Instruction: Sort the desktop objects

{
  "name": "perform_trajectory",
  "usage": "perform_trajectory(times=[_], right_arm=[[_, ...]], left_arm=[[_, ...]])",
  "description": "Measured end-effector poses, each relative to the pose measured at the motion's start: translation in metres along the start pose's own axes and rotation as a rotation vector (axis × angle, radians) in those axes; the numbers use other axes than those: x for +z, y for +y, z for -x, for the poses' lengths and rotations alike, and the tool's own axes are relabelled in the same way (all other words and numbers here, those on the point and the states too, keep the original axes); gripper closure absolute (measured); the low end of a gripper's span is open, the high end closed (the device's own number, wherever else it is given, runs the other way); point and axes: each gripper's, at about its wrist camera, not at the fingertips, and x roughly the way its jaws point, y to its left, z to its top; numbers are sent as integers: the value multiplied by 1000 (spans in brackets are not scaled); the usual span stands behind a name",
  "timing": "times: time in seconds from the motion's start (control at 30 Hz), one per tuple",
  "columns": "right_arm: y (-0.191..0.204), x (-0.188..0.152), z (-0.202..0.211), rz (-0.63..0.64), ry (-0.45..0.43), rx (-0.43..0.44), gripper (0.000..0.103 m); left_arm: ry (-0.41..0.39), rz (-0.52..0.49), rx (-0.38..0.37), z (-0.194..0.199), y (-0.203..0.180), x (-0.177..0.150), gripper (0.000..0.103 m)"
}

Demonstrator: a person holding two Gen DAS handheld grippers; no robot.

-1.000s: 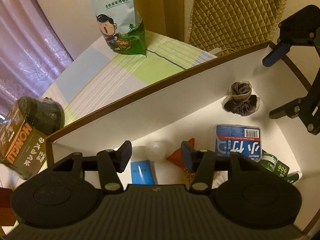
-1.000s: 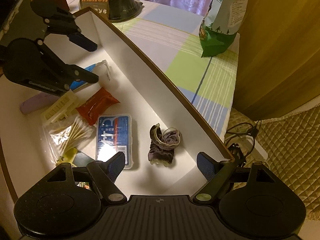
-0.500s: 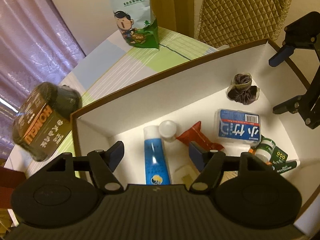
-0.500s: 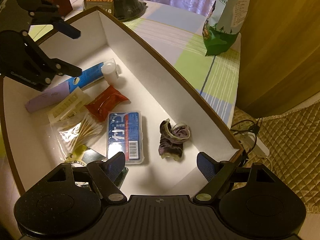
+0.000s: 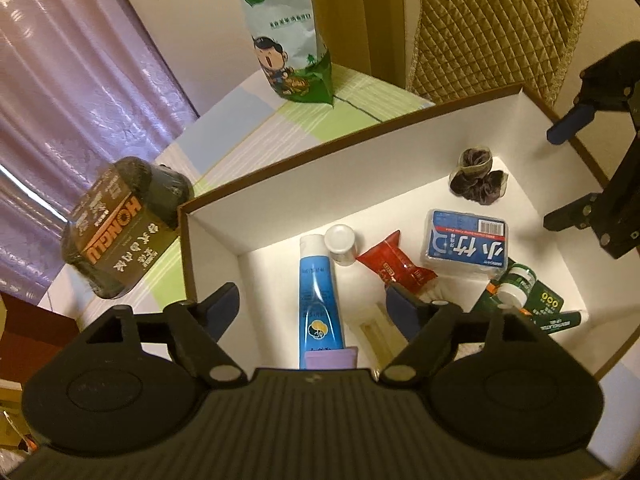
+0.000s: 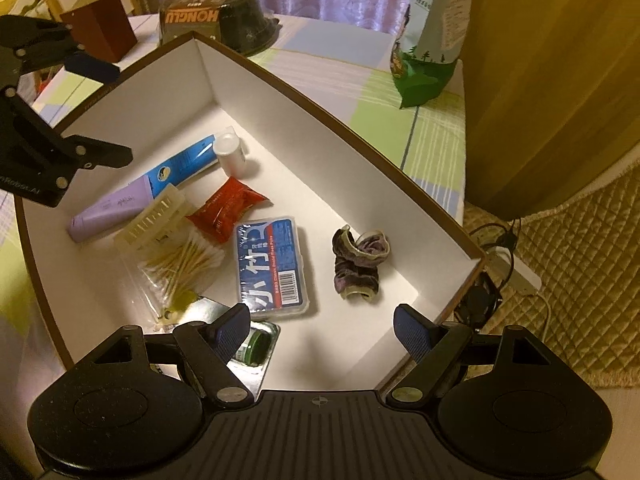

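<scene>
Both empty and spread wide over the white box (image 6: 280,92): left hand-held gripper (image 5: 316,304) above blue tube (image 5: 318,292), right hand-held gripper (image 6: 322,326) short of scrunchie (image 6: 360,258); best to drop straight, straddle one item, clear the wall.

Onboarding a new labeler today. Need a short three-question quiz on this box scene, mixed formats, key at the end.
1. True or false: the left tongs are shut on the blue tube.
2. Which item lies nearest the blue floss case? A) scrunchie B) red packet C) purple tube
3. Fill in: the green snack bag stands ____ the box.

Key: 1 false, both tongs are open and empty, the right tongs too; 2 B; 3 outside.
</scene>
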Motion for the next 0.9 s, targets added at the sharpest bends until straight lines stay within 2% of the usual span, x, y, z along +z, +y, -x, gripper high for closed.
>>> perform_trajectory(times=[0.27, 0.47, 0.9], right_arm=[[10, -8, 14, -83, -29, -31, 22], [20, -13, 29, -136, -44, -54, 21], [57, -33, 69, -195, -78, -97, 21]], left_arm=[[-55, 19, 6, 26, -4, -6, 24], [-57, 9, 14, 42, -9, -15, 24], [-110, 8, 21, 85, -14, -41, 11]])
